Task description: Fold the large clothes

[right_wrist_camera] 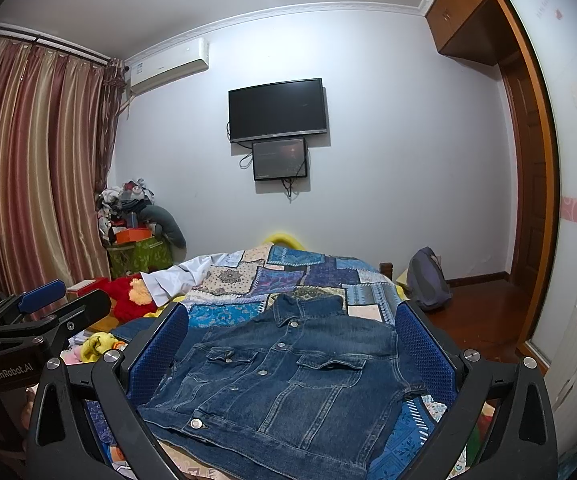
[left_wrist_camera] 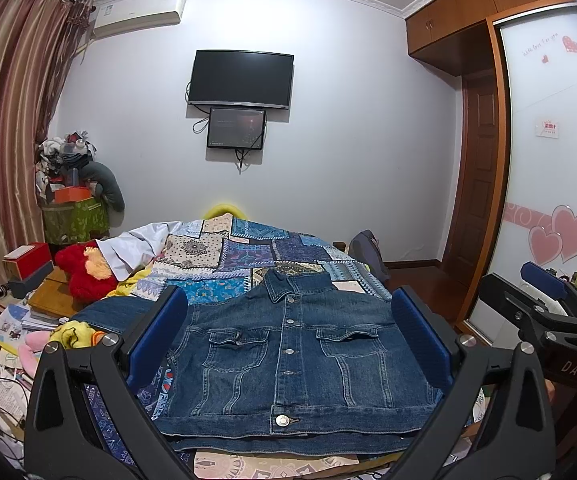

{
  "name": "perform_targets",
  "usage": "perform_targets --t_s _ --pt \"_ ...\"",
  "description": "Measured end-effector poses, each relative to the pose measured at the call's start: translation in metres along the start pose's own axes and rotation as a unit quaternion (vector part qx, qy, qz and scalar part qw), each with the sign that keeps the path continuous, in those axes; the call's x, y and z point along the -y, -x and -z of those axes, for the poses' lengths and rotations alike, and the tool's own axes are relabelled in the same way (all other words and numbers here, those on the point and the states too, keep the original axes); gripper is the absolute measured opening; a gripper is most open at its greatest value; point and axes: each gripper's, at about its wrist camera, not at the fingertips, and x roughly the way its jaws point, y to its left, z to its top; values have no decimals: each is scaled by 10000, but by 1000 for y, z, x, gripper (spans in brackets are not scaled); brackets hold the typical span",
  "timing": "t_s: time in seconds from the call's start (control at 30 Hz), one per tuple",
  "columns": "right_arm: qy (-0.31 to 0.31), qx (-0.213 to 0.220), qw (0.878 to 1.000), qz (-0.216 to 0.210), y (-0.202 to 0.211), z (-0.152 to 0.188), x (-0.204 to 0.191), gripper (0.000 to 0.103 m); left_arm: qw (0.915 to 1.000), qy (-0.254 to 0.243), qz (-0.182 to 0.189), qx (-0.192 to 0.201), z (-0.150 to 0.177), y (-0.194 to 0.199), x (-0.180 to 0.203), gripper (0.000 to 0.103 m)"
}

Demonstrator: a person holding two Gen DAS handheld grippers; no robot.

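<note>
A dark blue denim jacket (left_wrist_camera: 292, 356) lies flat, front up and buttoned, on the near end of a bed with a patchwork cover (left_wrist_camera: 248, 256); its sleeves look tucked under, one bulging at the left. It also shows in the right wrist view (right_wrist_camera: 288, 380). My left gripper (left_wrist_camera: 288, 332) is open and empty, held above the jacket's near hem, with blue pads (left_wrist_camera: 160, 332) to either side. My right gripper (right_wrist_camera: 292, 340) is open and empty too, over the jacket's right half. Each gripper shows in the other's view: the right one (left_wrist_camera: 544, 292), the left one (right_wrist_camera: 44, 300).
A red plush toy (left_wrist_camera: 84, 268) and a white garment (left_wrist_camera: 136, 248) lie at the bed's left. Books and boxes (left_wrist_camera: 20, 292) clutter the left side. A backpack (right_wrist_camera: 424, 280) sits on the wood floor at right, by the wardrobe (left_wrist_camera: 552, 168). A TV (left_wrist_camera: 240, 80) hangs on the far wall.
</note>
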Motion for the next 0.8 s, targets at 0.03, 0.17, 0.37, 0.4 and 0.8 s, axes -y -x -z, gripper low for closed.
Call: perform_targets --t_s 0.03,0.17,0.37,0.4,0.8 --pt "1 -2 10000 -4 0 0 0 103 10000 -5 1 0 0 0 0 103" --pt "6 1 10000 -1 0 0 0 103 10000 -9 -5 2 -1 0 0 103" --pt "5 1 10000 -3 0 1 0 103 10000 -5 0 0 -1 0 -1 103" --pt "5 2 10000 -4 0 1 0 103 10000 -3 -2 1 0 0 0 103" --pt "6 -2 10000 1 -1 0 -1 103 10000 5 0 -7 0 -1 0 103"
